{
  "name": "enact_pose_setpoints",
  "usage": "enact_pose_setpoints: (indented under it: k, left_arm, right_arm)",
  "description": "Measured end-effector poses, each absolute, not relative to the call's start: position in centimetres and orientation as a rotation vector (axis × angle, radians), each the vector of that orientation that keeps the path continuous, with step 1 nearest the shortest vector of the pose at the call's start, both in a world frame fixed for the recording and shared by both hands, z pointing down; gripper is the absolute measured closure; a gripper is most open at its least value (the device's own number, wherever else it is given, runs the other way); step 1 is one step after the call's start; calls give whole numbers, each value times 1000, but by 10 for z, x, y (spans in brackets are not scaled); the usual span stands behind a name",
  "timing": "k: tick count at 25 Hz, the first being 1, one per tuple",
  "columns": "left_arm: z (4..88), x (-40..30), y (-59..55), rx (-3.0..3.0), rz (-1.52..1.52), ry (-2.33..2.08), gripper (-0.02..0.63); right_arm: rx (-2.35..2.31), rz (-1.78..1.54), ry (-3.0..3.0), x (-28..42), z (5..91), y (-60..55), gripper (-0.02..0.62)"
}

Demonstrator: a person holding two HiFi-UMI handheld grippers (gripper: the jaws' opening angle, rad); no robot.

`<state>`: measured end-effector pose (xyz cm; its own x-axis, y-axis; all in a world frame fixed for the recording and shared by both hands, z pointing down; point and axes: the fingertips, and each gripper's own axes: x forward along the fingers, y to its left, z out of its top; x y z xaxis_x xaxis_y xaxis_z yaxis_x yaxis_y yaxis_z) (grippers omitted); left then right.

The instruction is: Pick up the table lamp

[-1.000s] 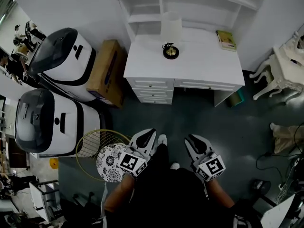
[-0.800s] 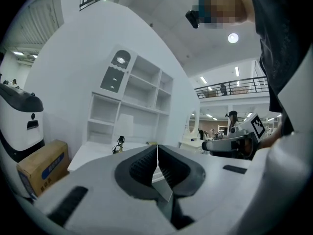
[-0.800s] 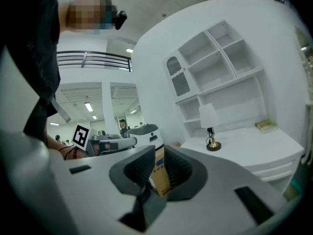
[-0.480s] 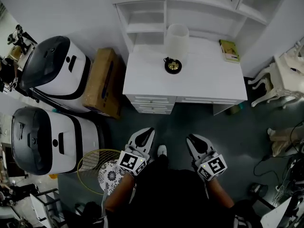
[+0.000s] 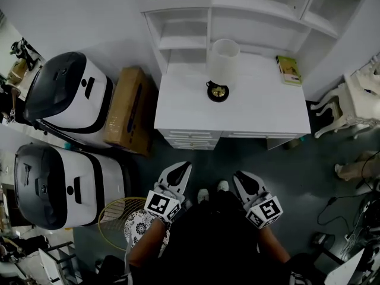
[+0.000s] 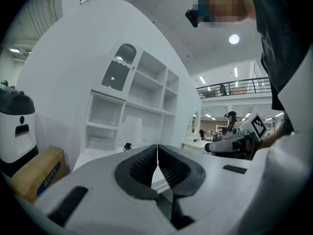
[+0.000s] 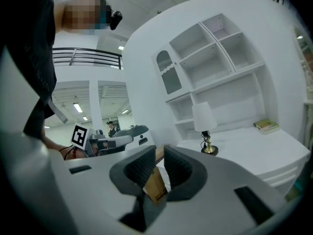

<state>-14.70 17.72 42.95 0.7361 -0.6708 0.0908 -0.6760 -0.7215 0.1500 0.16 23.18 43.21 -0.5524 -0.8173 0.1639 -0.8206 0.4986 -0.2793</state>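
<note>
Left gripper (image 6: pixel 157 150) jaws are closed on nothing. Right gripper (image 7: pixel 160 155) jaws are likewise shut and empty. Both are held level in front of the body, presumably for the approach. The table lamp (image 5: pixel 222 67) is noted upright at the far side of the white counter (image 5: pixel 261 108), well apart from both.

White-shaded table lamp (image 5: pixel 223 58), base seemingly brass with black, white desk (image 5: pixel 261 108), brown cardboard box (image 5: pixel 127 105), white-and-black machines (image 5: pixel 71 91), yellow-green book (image 5: pixel 289 70), dark grey floor (image 5: pixel 285 159), white left gripper (image 5: pixel 183 168) and right gripper (image 5: pixel 240 177) bearing black-and-white square markers, black-and-white patterned disc (image 5: pixel 138 229)
</note>
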Motion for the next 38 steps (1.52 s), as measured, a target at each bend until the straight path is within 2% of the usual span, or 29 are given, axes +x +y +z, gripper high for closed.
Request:
enact_pose_setpoints:
  k: [21,38]
  left_arm:
    - [419,-86,48,2774,51,-1131,588]
    - [442,-43,-48,2690,151,-1192,588]
  right_arm:
    - [1363,510,-2770,48,450,83,528]
    - [1242,506,-2767,76,507,-49,526]
